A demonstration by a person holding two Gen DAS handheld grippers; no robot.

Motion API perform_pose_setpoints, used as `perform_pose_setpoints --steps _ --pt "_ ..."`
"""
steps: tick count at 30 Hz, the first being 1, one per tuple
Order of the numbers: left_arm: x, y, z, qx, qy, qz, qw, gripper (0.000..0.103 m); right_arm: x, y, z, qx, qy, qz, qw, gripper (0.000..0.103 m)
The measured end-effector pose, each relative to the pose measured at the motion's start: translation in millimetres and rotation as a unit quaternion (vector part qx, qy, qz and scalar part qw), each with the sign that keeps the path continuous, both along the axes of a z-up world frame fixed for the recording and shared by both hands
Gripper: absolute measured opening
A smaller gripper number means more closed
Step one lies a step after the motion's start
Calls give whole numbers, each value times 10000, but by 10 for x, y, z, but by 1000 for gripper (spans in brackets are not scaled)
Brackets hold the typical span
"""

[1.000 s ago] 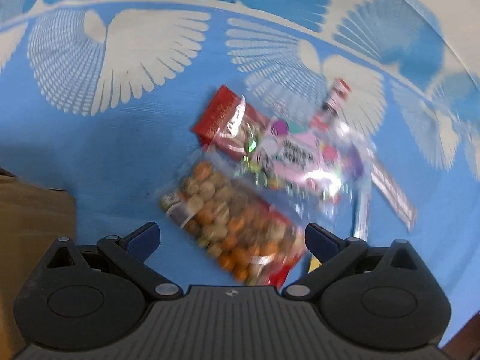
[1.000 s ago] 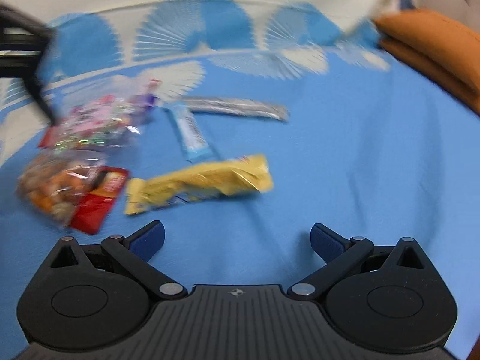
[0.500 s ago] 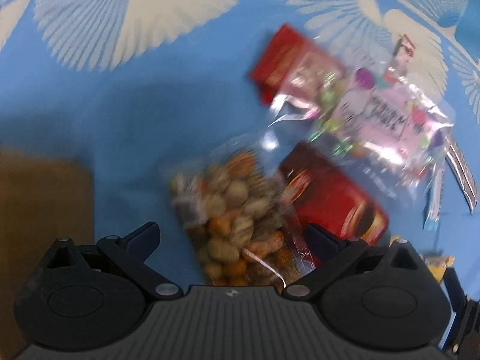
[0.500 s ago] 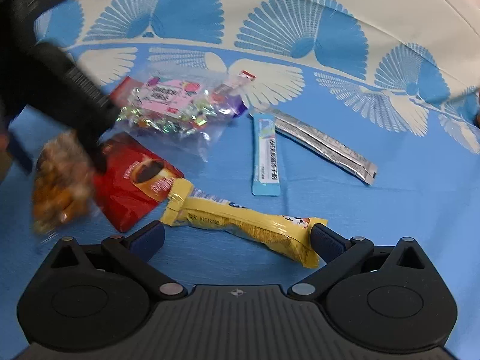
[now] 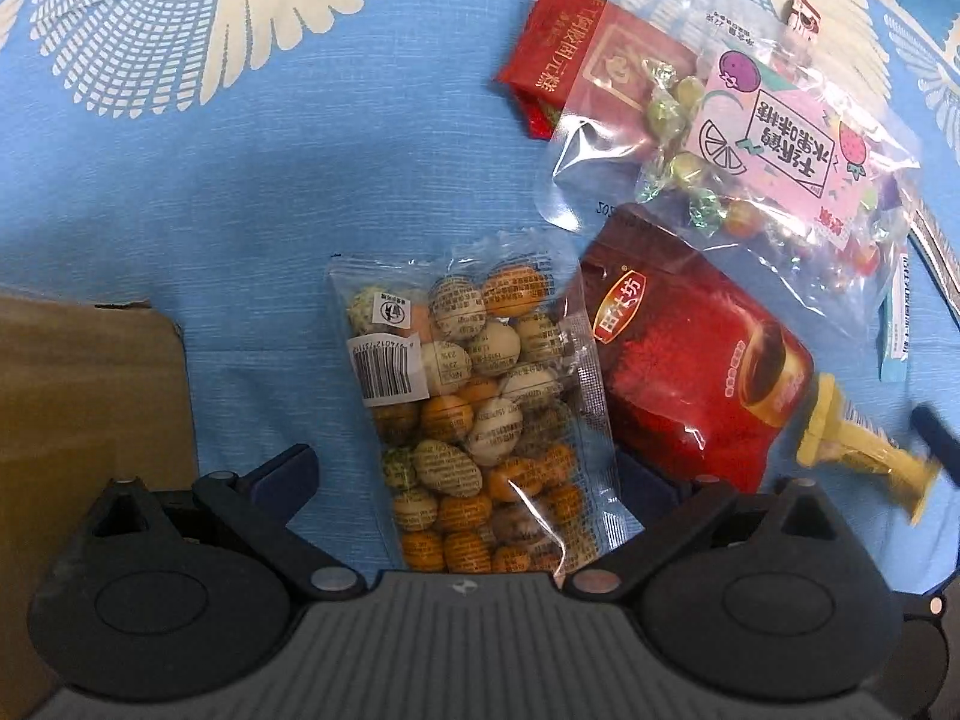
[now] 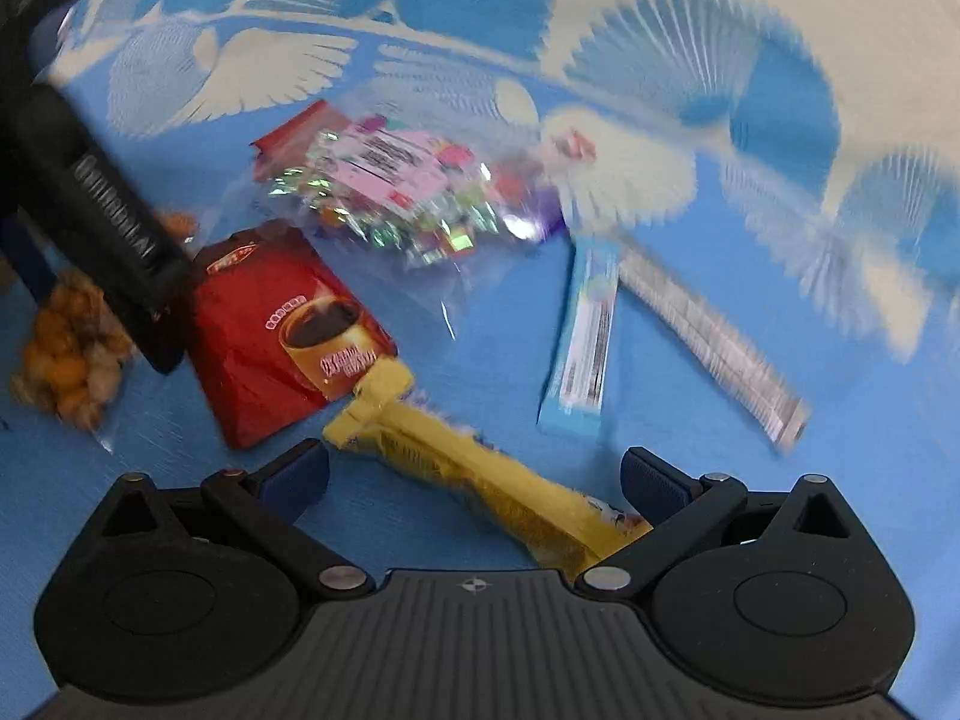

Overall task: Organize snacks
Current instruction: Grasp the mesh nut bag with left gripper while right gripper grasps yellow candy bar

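Observation:
A clear bag of coated nuts (image 5: 480,414) lies on the blue cloth between the open fingers of my left gripper (image 5: 462,474); it also shows in the right wrist view (image 6: 69,354). Beside it lie a dark red coffee pouch (image 5: 690,372), a clear candy bag with a pink label (image 5: 750,138) and a red packet (image 5: 576,54). My right gripper (image 6: 474,474) is open around a yellow snack bar (image 6: 480,474), whose end shows in the left wrist view (image 5: 858,450). The left gripper's body (image 6: 102,222) stands over the nuts in the right wrist view.
A brown cardboard box (image 5: 84,420) stands at the left of the left gripper. A light blue stick sachet (image 6: 585,336) and a silver stick sachet (image 6: 714,348) lie on the blue and white patterned cloth (image 6: 780,138) beyond the yellow bar.
Both grippers have come down and forward. The nut bag now lies between the left fingers, and the yellow bar now lies between the right fingers. Both stay open.

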State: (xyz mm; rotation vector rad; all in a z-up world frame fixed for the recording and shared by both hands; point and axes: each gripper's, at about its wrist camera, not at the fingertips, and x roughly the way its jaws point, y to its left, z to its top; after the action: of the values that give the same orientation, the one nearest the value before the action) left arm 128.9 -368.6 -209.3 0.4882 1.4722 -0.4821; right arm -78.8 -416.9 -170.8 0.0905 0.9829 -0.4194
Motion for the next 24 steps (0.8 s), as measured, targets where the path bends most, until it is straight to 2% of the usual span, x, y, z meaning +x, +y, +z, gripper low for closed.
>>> perform_pose_setpoints --steps 1,3,5,6,7,10,13,19,24 --pt "4 -1 16 6 4 16 10000 103 -41 -50 -6 221 -55 -99 9997 99" --pt "34 22 47 14 -22 93 10000 101 -126 -27 -7 197 -195 -120 9995 93" --pt "-16 53 81 -83 -91 162 9998 89 -209 46 10 155 -401 -43 9991 70" --pt "-85 93 144 -161 -129 134 9997 76 -237 73 25 158 -508 -61 9986 43" --pt "-126 97 200 -188 -207 75 9996 67 -262 114 42 138 -580 -116 9982 17" --pt "-213 152 337 -276 -273 -51 9992 57 -325 221 75 94 -630 -493 9968 16" --pt "-320 285 516 -515 -295 -119 9982 56 -486 314 225 204 -977 -949 9905 16" --pt "-668 673 1068 -1144 -394 -338 9921 55 -856 586 735 351 -1858 -1695 9672 16" --pt "-1019 1129 1633 -1798 -436 -526 9813 55 -1088 958 1126 422 -2244 -1887 9551 16"
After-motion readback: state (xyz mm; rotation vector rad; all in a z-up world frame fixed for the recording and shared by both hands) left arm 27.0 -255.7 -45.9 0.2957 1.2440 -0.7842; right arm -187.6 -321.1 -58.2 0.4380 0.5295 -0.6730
